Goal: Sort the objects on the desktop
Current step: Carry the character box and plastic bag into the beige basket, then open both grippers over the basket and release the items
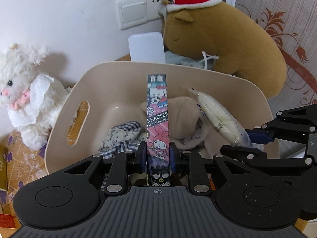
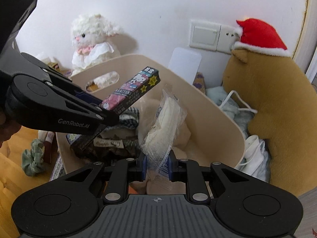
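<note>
My left gripper (image 1: 158, 155) is shut on a long cartoon-printed box (image 1: 158, 119), held above the beige bin (image 1: 95, 83). It also shows in the right wrist view (image 2: 130, 91), clamped by the left gripper (image 2: 107, 111). My right gripper (image 2: 157, 165) is shut on a clear plastic packet of white material (image 2: 164, 125) over the bin (image 2: 208, 107). The packet (image 1: 218, 119) and right gripper (image 1: 255, 140) show at the right of the left wrist view. The bin holds beige and checked cloths (image 1: 122, 136).
A white lamb plush (image 1: 25, 99) sits left of the bin. A brown capybara plush with a red hat (image 1: 227, 39) sits behind right. A white panel (image 1: 146, 46) and wall switches (image 1: 134, 11) are behind. A green scrunchie (image 2: 32, 158) lies at left.
</note>
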Demonstrator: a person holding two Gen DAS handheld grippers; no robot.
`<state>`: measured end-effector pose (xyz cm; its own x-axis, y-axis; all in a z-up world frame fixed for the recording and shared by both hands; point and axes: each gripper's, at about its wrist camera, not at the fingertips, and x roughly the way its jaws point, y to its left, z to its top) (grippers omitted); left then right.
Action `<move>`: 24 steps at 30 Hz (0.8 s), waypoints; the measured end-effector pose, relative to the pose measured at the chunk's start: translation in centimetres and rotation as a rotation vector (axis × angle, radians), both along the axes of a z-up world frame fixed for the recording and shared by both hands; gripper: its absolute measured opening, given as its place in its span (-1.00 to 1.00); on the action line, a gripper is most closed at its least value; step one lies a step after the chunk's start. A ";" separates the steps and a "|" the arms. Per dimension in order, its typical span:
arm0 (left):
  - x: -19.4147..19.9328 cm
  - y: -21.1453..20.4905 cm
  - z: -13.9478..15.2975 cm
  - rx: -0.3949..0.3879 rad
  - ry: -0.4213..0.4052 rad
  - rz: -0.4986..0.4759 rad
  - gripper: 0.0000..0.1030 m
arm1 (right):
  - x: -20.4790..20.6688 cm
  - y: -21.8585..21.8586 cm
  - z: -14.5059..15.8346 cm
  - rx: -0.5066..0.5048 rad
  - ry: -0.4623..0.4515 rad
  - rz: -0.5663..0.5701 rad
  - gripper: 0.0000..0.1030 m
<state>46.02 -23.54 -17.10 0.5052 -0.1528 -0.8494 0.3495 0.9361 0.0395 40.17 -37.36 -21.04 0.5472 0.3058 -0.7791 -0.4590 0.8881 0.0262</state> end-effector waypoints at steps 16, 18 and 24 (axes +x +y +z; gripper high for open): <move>-1.7 2.4 2.5 0.019 -0.084 0.088 0.37 | -1.3 -0.5 2.1 0.030 -0.080 -0.073 0.46; -2.1 3.0 3.1 0.021 -0.099 0.099 0.39 | -1.6 -0.2 2.8 0.033 -0.091 -0.078 0.50; -3.7 5.6 4.8 0.016 -0.130 0.153 0.42 | -3.1 1.3 5.1 0.027 -0.150 -0.054 0.70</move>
<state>42.28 -17.93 -12.33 0.6271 -0.0530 -0.7771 0.1946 0.9767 0.0904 37.10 -36.07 -15.93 0.6729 0.2926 -0.6794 -0.4109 0.9116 -0.0144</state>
